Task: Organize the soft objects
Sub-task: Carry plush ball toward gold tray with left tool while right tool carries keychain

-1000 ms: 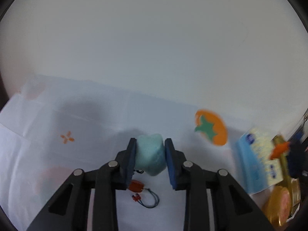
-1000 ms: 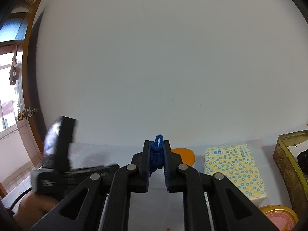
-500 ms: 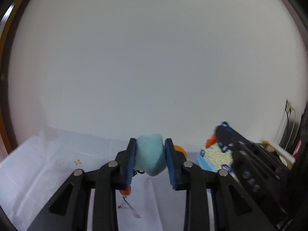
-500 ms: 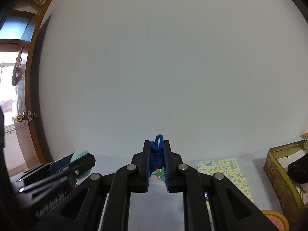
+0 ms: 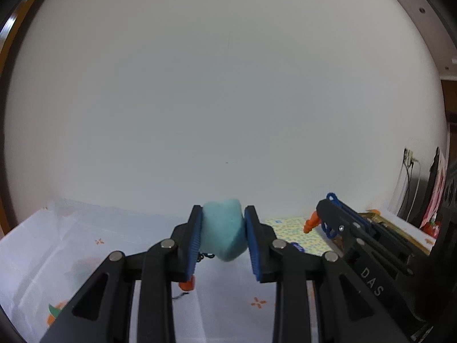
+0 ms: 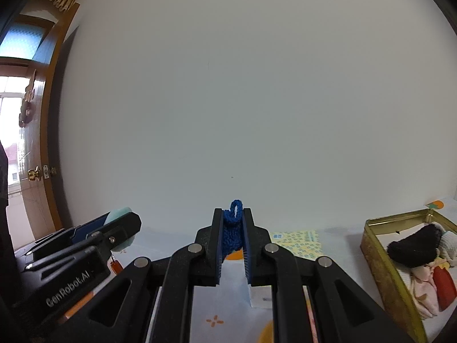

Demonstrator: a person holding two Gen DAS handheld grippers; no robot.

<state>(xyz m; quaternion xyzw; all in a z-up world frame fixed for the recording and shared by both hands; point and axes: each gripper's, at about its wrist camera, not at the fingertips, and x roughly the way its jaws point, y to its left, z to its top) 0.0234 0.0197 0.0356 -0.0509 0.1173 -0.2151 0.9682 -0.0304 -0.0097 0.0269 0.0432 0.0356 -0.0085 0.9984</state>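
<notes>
both tongs are clamped: left tongs [image 5: 223, 235] on a pale blue plush [image 5: 223, 233], right tongs [image 6: 232, 235] on a blue knit piece [image 6: 232, 233].

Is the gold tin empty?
No, the gold tin already holds a black plush and other soft items.

Two grippers [image 5: 223, 235] [image 6: 232, 235], one gold tin [image 6: 380, 260], one tissue pack [image 6: 297, 241].
</notes>
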